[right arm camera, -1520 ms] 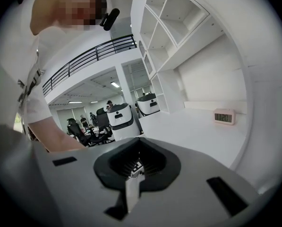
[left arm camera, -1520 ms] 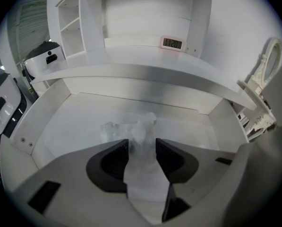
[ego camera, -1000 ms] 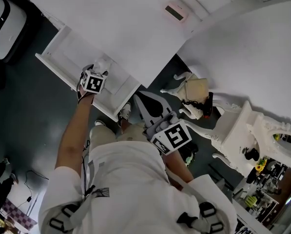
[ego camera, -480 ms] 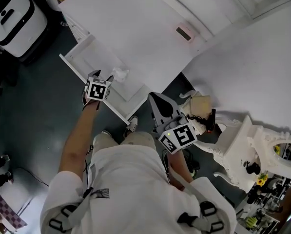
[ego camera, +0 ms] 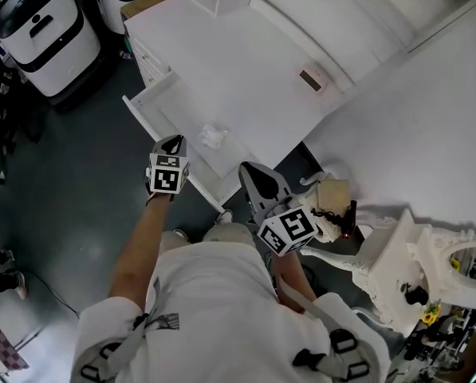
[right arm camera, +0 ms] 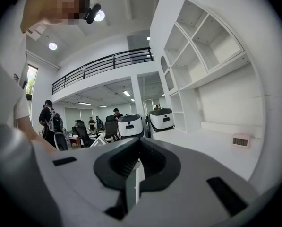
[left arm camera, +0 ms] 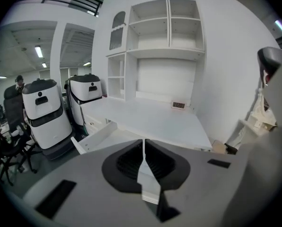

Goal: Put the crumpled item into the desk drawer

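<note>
Since a second ago the left gripper (ego camera: 172, 143) has come up out of the drawer (ego camera: 138, 112), and its jaws have just been closing. They now meet with nothing between them, as the left gripper view (left arm camera: 143, 148) shows.

The room is a large white hall with a dark floor (ego camera: 70, 150). Only the right gripper view shows its upper gallery railing (right arm camera: 103, 65) and people standing far off. A white desk (ego camera: 245, 62) fills the middle of the head view, and the gripper views add the shelf unit (left arm camera: 169, 27) along its back edge. Two white machines (ego camera: 42, 22) stand off the desk's left end. The drawer hangs open from the desk's front edge.

The right gripper (ego camera: 248, 169) hovers off that front edge, its jaws closed together (right arm camera: 137, 162) on nothing.

The crumpled item (ego camera: 213, 136) lies in the drawer toward its right end, close under the desk's front edge, seen only from the head. A small clock (ego camera: 310, 79) sits near the back edge.
</note>
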Tool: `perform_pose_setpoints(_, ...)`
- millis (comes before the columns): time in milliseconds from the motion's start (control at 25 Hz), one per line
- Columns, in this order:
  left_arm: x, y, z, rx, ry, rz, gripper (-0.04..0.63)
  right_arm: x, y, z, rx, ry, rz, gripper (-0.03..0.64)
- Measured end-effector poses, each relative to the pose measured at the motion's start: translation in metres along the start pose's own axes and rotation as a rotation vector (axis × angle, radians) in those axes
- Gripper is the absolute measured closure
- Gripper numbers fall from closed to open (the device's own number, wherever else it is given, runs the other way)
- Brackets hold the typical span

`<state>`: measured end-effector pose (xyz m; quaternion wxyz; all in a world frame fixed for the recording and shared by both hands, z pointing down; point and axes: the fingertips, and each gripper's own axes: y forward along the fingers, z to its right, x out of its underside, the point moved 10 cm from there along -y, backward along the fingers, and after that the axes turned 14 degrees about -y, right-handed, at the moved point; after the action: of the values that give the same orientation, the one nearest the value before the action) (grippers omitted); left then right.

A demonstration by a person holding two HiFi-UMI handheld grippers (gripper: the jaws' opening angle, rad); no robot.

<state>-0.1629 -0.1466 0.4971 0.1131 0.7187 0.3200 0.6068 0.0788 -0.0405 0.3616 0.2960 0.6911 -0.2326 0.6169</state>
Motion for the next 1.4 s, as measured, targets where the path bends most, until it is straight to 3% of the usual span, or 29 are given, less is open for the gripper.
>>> perform_pose_setpoints(200,-0.023,-0.041,-0.012,0.002,-0.004,0.06,0.58,-0.014,0.01,-0.009,-0.03,-0.033,0.01,0.607)
perform_pose_setpoints(400,-0.054,-0.084,-0.019,-0.001,-0.028,0.195,0.58,-0.022,0.009,-0.005,-0.008,-0.039,0.026,0.607)
perform_pose_setpoints(560,-0.072,-0.111,-0.015,0.01,-0.057,0.304,0.58,-0.03,0.002,0.007,0.032,-0.055,0.026,0.607)
perform_pose_setpoints(760,-0.103,-0.137,-0.007,0.04,-0.028,0.441,0.58,-0.036,-0.012,0.034,0.126,-0.065,0.044,0.607)
perform_pose_setpoints(1040,-0.13,-0.168,0.0,0.057,-0.025,0.572,0.58,-0.024,-0.036,0.063,0.195,0.04,0.076,0.607)
perform_pose_setpoints(1400,-0.138,-0.207,0.001,0.039,0.003,0.721,0.58,-0.023,-0.042,0.091,0.244,0.074,0.117,0.607)
